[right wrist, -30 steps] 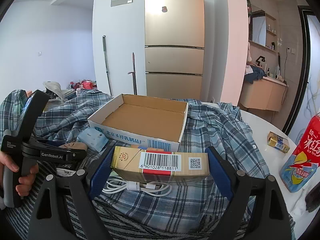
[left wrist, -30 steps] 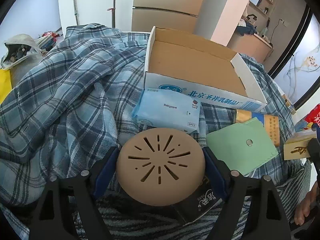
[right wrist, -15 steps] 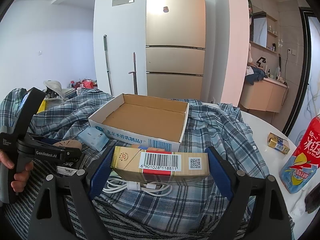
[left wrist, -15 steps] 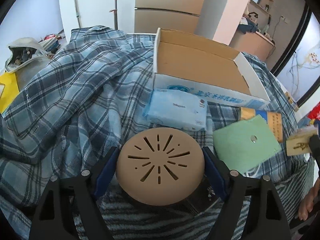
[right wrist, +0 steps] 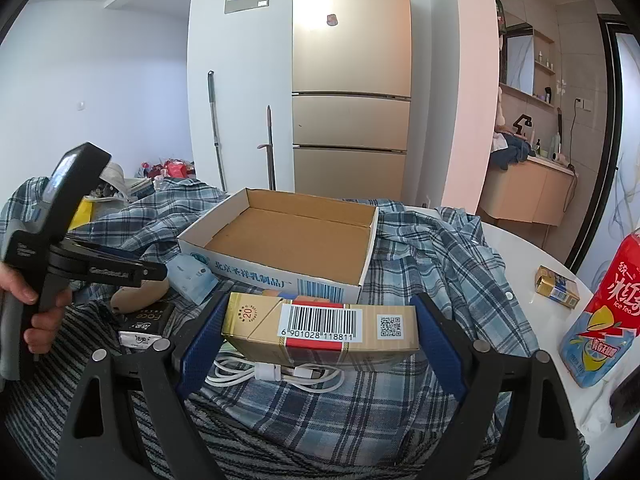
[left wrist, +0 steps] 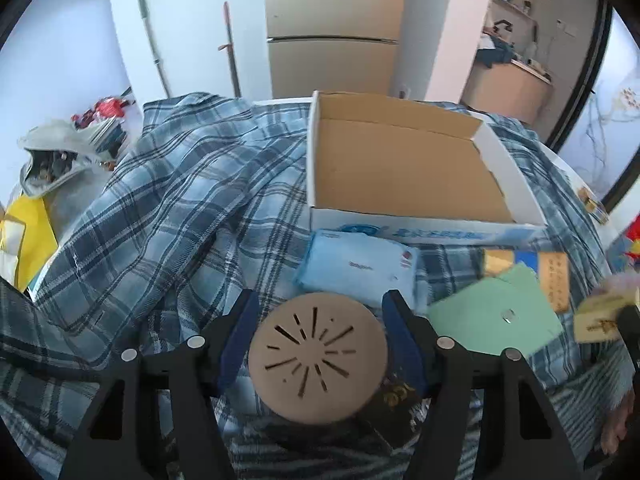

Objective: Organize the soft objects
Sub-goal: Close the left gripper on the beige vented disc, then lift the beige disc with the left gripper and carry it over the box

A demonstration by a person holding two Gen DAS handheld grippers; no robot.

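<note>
left wrist: round tan slotted pad, squeezed between closing tongs.

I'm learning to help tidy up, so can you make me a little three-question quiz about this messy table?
1. True or false: the open cardboard box with the brown inside has nothing in it.
2. What is clamped in the right gripper? A) a red bottle B) a gold carton with a barcode C) a green card
3. Fill in: the round tan disc with slits sits between the closing jaws of the ____ gripper.

Key: 1 true. 2 B. 3 left.
</note>
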